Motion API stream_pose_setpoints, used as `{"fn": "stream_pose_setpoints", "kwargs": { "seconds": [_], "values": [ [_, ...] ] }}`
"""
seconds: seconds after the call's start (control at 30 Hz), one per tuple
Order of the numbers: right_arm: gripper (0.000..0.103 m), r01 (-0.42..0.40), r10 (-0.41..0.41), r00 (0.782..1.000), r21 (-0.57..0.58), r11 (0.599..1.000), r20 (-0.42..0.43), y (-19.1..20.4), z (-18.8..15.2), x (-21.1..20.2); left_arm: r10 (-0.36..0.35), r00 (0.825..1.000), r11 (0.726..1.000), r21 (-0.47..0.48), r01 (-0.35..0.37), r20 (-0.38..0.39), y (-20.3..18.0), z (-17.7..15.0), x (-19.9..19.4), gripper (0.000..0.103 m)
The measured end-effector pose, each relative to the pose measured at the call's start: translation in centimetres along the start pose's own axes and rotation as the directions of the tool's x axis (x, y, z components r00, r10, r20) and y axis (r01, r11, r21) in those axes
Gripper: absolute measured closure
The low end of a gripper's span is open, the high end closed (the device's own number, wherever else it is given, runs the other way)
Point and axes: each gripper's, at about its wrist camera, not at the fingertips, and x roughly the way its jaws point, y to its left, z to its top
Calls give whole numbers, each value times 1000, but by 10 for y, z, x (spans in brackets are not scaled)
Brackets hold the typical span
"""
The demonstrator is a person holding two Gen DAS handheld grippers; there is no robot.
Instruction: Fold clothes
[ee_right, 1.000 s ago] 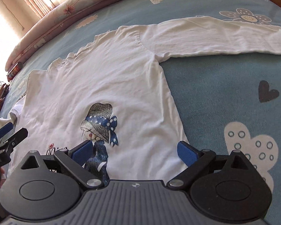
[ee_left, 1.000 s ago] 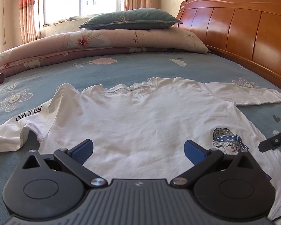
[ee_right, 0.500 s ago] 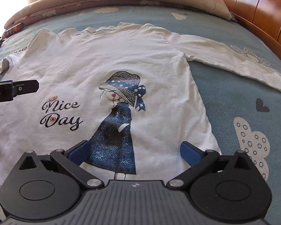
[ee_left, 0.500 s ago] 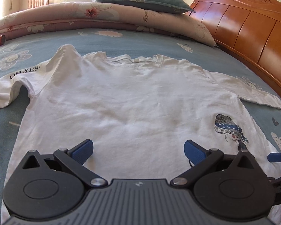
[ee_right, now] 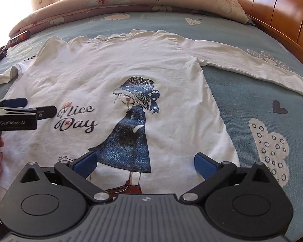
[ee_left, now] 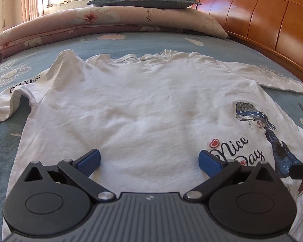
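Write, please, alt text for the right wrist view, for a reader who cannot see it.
A white long-sleeved shirt printed with a girl in a blue hat and "Nice Day" lies flat on a blue floral bed. The right gripper hovers open over its hem; the left gripper reaches in from the left.

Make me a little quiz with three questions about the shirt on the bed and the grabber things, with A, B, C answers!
1. Where does the white shirt lie?
A. Flat on the blue bedspread
B. On top of the pillow
C. Over the headboard

2. What colour is the dress of the girl print?
A. Red
B. Blue
C. Yellow

3. How are the left gripper and right gripper?
A. Both shut on the shirt
B. One open, one shut
C. Both open, holding nothing

Answers:
1. A, the shirt is spread out front side up on the bedspread, sleeves out to the sides.
2. B, the dress is dark blue, like the hat's ribbon.
3. C, each gripper's blue pads stand wide apart with no cloth between them.
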Motion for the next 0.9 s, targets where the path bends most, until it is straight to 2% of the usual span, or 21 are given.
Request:
{"fn": "stream_pose_setpoints", "kwargs": {
  "seconds": [0.03, 0.1, 0.2, 0.3, 0.37, 0.5, 0.6, 0.67, 0.73, 0.83, 0.9],
  "values": [
    [0, -51, 51, 998, 10, 999, 31, 0, 6, -3, -3, 1000, 1000, 2, 3, -4, 0, 0, 0, 1],
    [0, -96, 94, 991, 17, 995, 98, 2, 18, -2, -9, 1000, 1000, 2, 9, -4, 1, 0, 0, 1],
    [0, -117, 99, 983, 112, 987, 154, -6, 23, 13, -9, 1000, 1000, 9, 9, 9, 1, -2, -1, 1],
    [0, -131, 111, 987, 185, 974, 115, -8, 23, 24, -2, 1000, 1000, -5, 2, 13, 3, -1, -7, 1],
    [0, -137, 120, 989, 231, 963, 86, -9, 23, 31, -19, 1000, 999, -47, 20, 20, 12, 3, -16, 1],
    [0, -153, 141, 987, 207, 966, 71, -6, 20, 30, 4, 992, 985, -172, 18, 128, 52, 20, -53, 1],
    [0, -156, 147, 987, 180, 971, 65, -4, 17, 29, 32, 980, 961, -275, 23, 194, 94, 30, -77, 1],
    [0, -155, 147, 987, 163, 974, 64, -4, 16, 28, 73, 981, 947, -321, -11, 181, 120, 31, -80, 8],
    [0, -154, 146, 987, 152, 976, 65, -4, 14, 28, 107, 983, 930, -366, -45, 151, 145, 29, -80, 29],
    [0, -140, 133, 989, 131, 981, 62, -1, 13, 27, 113, 985, 894, -445, -44, 130, 184, 24, -87, 41],
    [0, -125, 119, 991, 117, 985, 57, 3, 13, 28, 115, 987, 867, -497, -43, 115, 211, 20, -91, 42]
  ]
}}
